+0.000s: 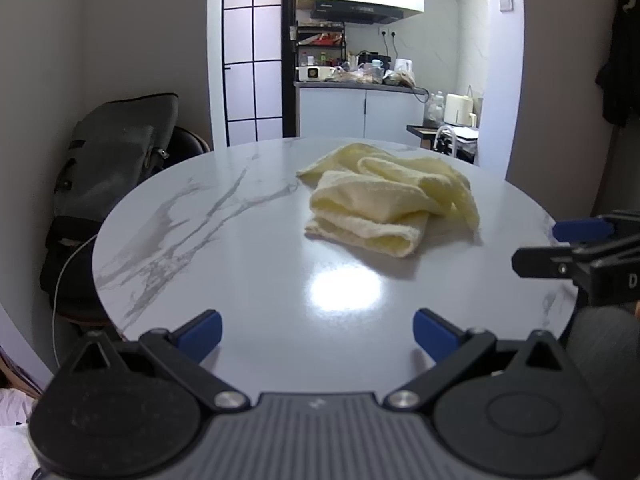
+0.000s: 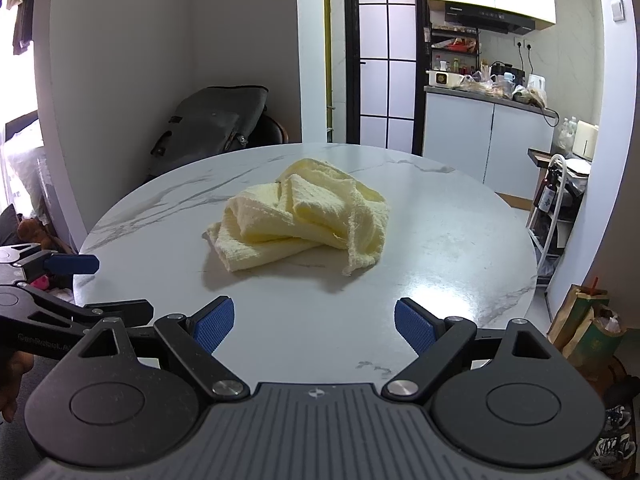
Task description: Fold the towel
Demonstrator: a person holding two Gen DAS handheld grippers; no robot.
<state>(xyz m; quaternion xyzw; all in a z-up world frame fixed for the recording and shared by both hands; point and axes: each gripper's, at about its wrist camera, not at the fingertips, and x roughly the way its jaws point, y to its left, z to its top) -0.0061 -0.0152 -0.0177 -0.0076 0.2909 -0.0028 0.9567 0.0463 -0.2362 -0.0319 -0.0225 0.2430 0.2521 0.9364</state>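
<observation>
the towel (image 1: 390, 200) lies in a loose heap a little past the middle of the round marble table (image 1: 208, 248), pale yellow, rumpled over itself in two or three soft rolls. nothing touches it. from where the left gripper (image 1: 318, 336) waits at the near rim, the heap sits at about one o'clock; from the right gripper (image 2: 314, 322) it is nearer twelve, a shade toward eleven. both tongs stand released, blue pads spread wide with only bare tabletop between them, and neither has reached the cloth yet.

it looks like thin terry (light, limp, no stiffness at all), so i'd expect it to sag and drag the moment one edge is lifted, and to slide easily on that glossy top. a pinch in the middle would only bunch it more. the better hold, i think, is at the edges: the frayed corner hanging down at the heap's four o'clock in the right wrist view, and the doubled lip at its seven o'clock. the other corners are tucked under and i can't pick them out. it needs spreading flat before any fold.
</observation>
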